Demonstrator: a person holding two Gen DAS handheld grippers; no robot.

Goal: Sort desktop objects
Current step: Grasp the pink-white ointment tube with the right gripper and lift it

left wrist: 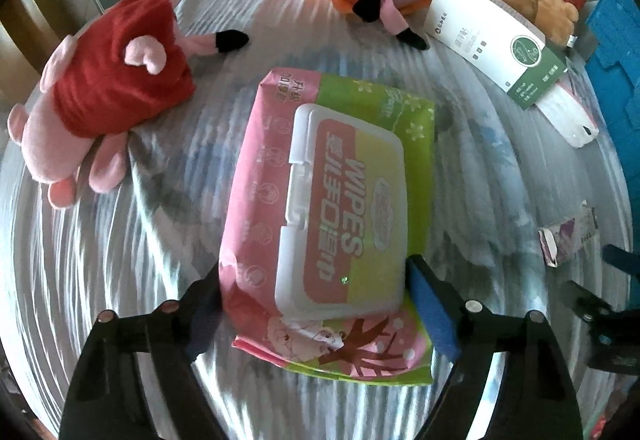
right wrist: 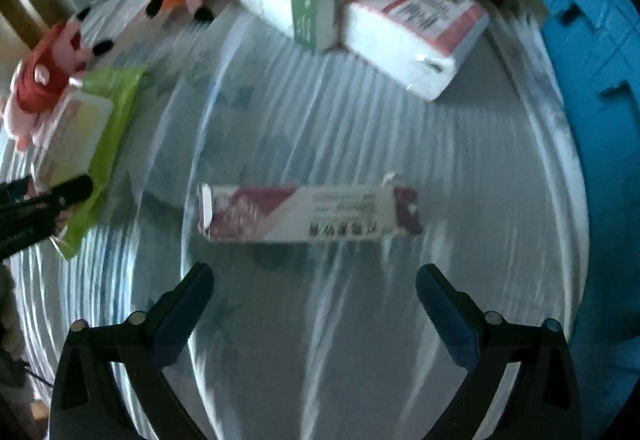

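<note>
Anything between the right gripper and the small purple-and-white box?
Nothing visible. The purple-and-white box lies alone on the striped cloth, just ahead of the open right gripper. The tissue pack and wipes pack sit off to the sides.

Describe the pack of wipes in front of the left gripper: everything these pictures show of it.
The wipes pack is a soft plastic pouch, pink on one side and green on the other, with a white hard flip lid, closed, labelled WIPES. It lies flat, lid up, on the striped cloth. Its near end sits between the fingers of the left gripper; the blue pad looks against its green edge, though a firm grip cannot be told. Nothing else touches it.
</note>
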